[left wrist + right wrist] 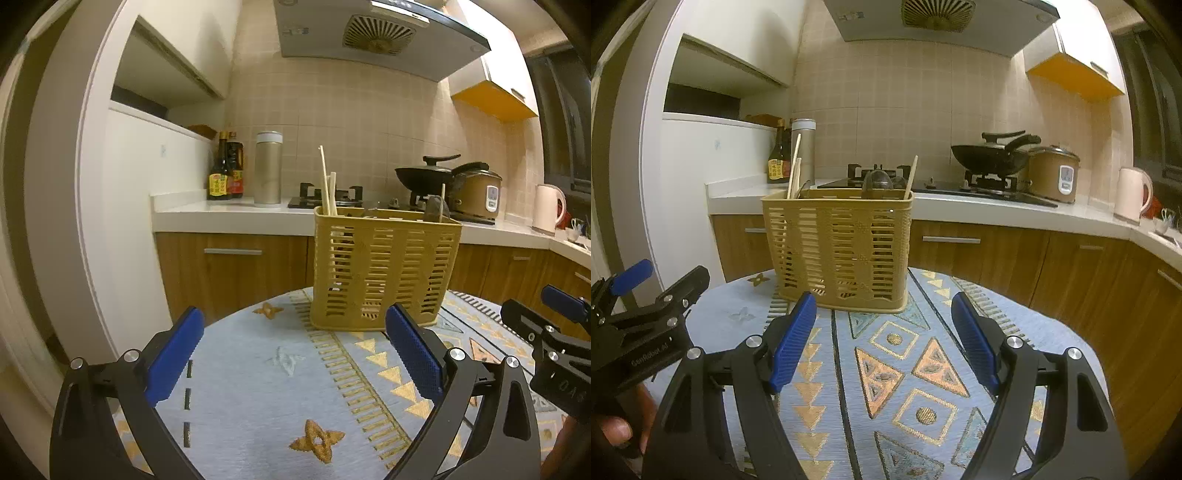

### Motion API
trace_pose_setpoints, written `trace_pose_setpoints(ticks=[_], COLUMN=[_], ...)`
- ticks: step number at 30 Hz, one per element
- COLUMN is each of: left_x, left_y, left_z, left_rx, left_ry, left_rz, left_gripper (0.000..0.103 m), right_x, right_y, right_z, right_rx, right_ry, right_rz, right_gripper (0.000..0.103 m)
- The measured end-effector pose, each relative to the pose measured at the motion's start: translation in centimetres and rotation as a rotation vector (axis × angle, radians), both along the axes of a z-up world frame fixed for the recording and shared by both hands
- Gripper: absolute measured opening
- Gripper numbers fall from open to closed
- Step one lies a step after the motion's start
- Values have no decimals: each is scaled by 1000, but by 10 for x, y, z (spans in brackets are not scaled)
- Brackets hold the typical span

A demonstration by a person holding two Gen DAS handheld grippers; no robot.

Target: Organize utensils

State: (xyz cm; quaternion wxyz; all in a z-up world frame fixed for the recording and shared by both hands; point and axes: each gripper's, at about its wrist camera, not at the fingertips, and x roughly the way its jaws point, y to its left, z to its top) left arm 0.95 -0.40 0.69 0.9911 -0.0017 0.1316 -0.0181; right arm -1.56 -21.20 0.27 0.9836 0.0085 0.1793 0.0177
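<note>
Utensil basket (837, 254) stands at far side of tabletop (923, 369), chopsticks (793, 168) & spoon (877, 181) already in. Left hand-held gripper (295, 354) & right hand-held gripper (884, 343) both wide, empty. No loose utensils visible; prob. near done.

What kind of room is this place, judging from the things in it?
A home kitchen, most likely: a gas stove with a wok under a range hood, and a rice cooker on the counter.
</note>
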Motion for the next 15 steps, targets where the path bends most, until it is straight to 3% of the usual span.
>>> trace_pose_setpoints(ticks=[15], left_x=[-2], left_y=[0], left_z=[1], left_rx=[7], left_ry=[-3], left_rz=[9], left_gripper=[95], right_x=[2], right_y=[-5], right_z=[-1], right_rx=[49], right_ry=[20], right_rz=[13], right_gripper=[74])
